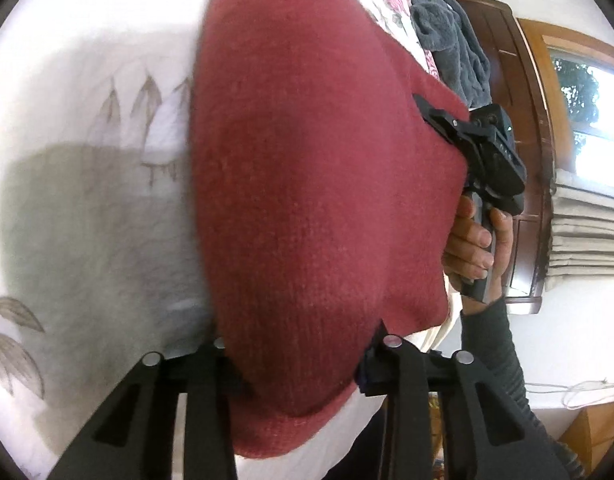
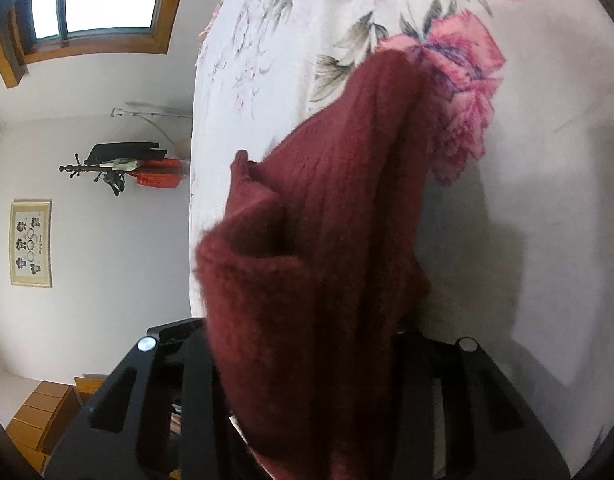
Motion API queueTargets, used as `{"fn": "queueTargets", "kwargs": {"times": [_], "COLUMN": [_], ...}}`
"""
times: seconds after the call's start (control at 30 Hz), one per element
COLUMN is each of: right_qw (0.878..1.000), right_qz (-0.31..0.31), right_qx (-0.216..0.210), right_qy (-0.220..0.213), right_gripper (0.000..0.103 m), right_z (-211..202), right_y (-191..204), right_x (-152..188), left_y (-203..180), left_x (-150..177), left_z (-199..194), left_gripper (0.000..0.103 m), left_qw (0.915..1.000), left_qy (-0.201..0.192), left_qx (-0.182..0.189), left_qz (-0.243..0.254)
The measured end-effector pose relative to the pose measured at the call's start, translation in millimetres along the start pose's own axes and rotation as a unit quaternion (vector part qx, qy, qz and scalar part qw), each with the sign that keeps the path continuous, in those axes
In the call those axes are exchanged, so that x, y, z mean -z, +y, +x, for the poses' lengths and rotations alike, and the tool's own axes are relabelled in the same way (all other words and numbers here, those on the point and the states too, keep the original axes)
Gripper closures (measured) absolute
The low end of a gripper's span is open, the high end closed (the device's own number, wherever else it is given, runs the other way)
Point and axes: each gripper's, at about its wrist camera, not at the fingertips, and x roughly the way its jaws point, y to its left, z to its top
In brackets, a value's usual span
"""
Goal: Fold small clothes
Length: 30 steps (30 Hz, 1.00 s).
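Observation:
A red knit garment [image 1: 307, 184] hangs lifted above a white bedspread [image 1: 87, 220] printed with leaves. Its lower edge runs down between the black fingers of my left gripper [image 1: 303, 360], which is shut on it. A hand holds my right gripper [image 1: 435, 114] at the garment's right edge, clamped onto the knit. The right wrist view shows the same garment [image 2: 327, 260] bunched in folds, rising from my right gripper [image 2: 307, 344] and hiding its fingertips. Behind it lies the bedspread [image 2: 547, 200] with pink flowers.
A grey fleece garment [image 1: 455, 40] lies on the bed beyond the red one. Dark wooden furniture [image 1: 523, 140] and a window [image 1: 595, 100] stand to the right. In the right wrist view, a coat rack [image 2: 115, 168], a framed picture [image 2: 31, 244] and wooden drawers [image 2: 39, 412] are beside the bed.

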Motion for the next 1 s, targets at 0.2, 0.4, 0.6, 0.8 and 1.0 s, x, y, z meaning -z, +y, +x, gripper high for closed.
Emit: {"fn": "queueTargets", "kwargs": {"times": [0.2,0.4,0.6,0.8,1.0], "right_qw": [1.000,1.000,0.999,0.999,0.998], "right_qz": [-0.005,-0.016,-0.027,-0.043,-0.060], "right_qx": [0.003,0.004,0.000,-0.005,-0.018], "right_qy": [-0.009,-0.015,-0.023,-0.023,-0.018], "right_gripper": [0.069,0.069,0.069,0.069,0.069], "right_z": [3.2,1.3,0.8,7.3,20.6], "right_y": [16.1,38.8,66.1,99.5,138.8], "right_x": [1.2,3.7,7.3,14.1,28.7], "left_y": [-7.5,-15.9,-26.8,-32.2,-32.2], "left_x": [0.3,2.0,6.5,17.2,34.4], "left_z": [-7.1,-24.4,-47.2,-70.1,-98.5], "left_gripper": [0.073,0.074,0.075,0.075,0.075], "left_qw": [0.9999,0.9995,0.9986,0.9975,0.9959], "left_qy": [-0.008,-0.021,-0.037,-0.051,-0.068], "left_qx": [-0.006,-0.007,-0.005,-0.005,-0.007], "left_qz": [0.008,0.021,0.036,0.048,0.058]}}
